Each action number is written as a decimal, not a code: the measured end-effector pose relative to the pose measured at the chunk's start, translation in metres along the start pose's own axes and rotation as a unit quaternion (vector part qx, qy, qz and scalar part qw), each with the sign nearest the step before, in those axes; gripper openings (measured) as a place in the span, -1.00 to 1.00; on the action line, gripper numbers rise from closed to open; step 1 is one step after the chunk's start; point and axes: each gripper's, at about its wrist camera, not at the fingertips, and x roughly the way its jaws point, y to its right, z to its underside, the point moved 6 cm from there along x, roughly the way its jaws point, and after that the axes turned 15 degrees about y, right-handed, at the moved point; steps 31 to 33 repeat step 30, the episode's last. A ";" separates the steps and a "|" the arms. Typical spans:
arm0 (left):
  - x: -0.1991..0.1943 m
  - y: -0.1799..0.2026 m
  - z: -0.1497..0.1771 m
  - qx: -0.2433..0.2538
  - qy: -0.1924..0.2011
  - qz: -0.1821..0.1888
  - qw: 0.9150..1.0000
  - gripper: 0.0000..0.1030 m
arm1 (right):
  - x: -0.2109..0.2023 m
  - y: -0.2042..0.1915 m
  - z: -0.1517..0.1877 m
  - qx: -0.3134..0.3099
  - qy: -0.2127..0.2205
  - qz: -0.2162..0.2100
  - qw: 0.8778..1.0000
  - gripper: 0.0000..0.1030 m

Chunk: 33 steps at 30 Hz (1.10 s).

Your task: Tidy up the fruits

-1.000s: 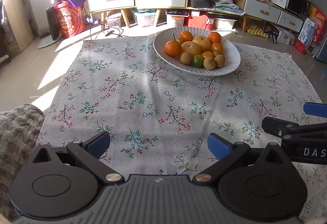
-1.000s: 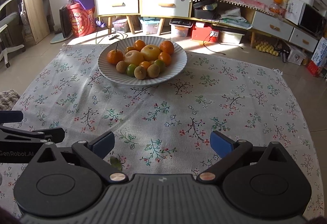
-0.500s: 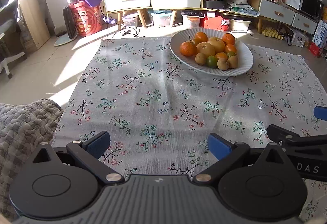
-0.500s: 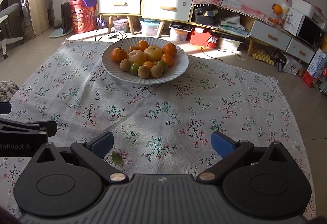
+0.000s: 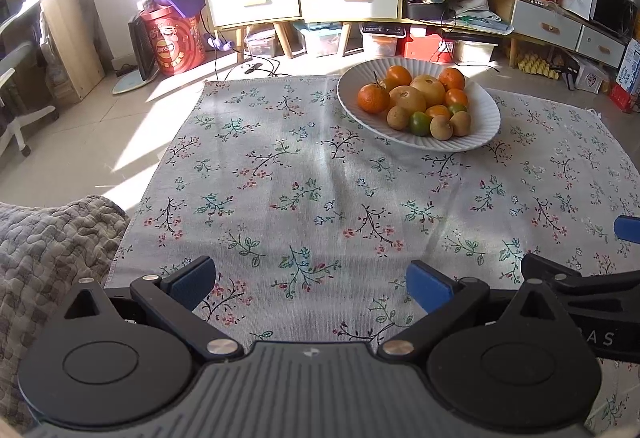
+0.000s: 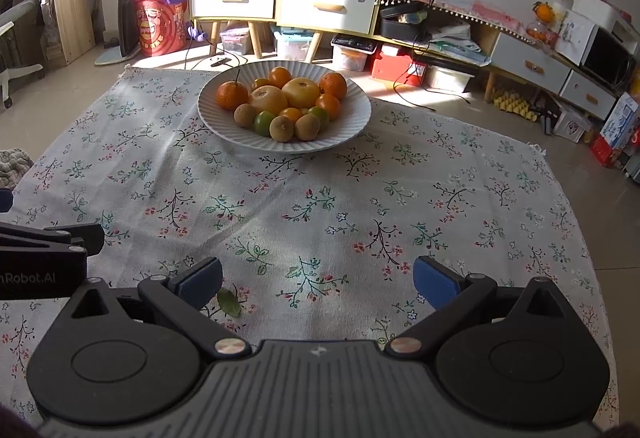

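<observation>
- The left gripper [image 5: 310, 284] and right gripper [image 6: 318, 280] both stand wide apart and hold nothing.
- Well ahead of both, every fruit sits piled in the ribbed white plate [image 6: 224, 126]: oranges [image 6: 232, 94], pears [image 6: 301, 92], kiwis [image 6: 281, 128].
- The floral cloth [image 6: 320, 206] bears only a fallen leaf [image 6: 229, 301] just ahead of the right gripper's left finger.
- Gathering looks finished; little seems left.

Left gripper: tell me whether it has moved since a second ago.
Yes. The left gripper has pulled back and risen: the white plate on the floral cloth now looks farther away, with more floor and shelving showing.
</observation>
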 end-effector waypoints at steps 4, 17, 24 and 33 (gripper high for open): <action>-0.001 0.001 0.000 0.000 0.001 0.001 1.000 0.85 | 0.000 0.000 0.001 -0.002 -0.002 0.002 1.000 0.97; -0.001 0.003 0.000 0.000 -0.001 0.005 1.000 0.85 | 0.001 0.000 0.002 0.000 -0.005 0.005 1.000 0.98; -0.001 0.003 0.001 0.001 -0.001 0.006 1.000 0.85 | 0.001 0.000 0.002 0.000 -0.005 0.005 1.000 0.99; 0.000 0.006 0.002 0.009 0.000 0.009 1.000 0.85 | 0.002 0.001 0.002 0.002 -0.004 0.007 1.000 0.99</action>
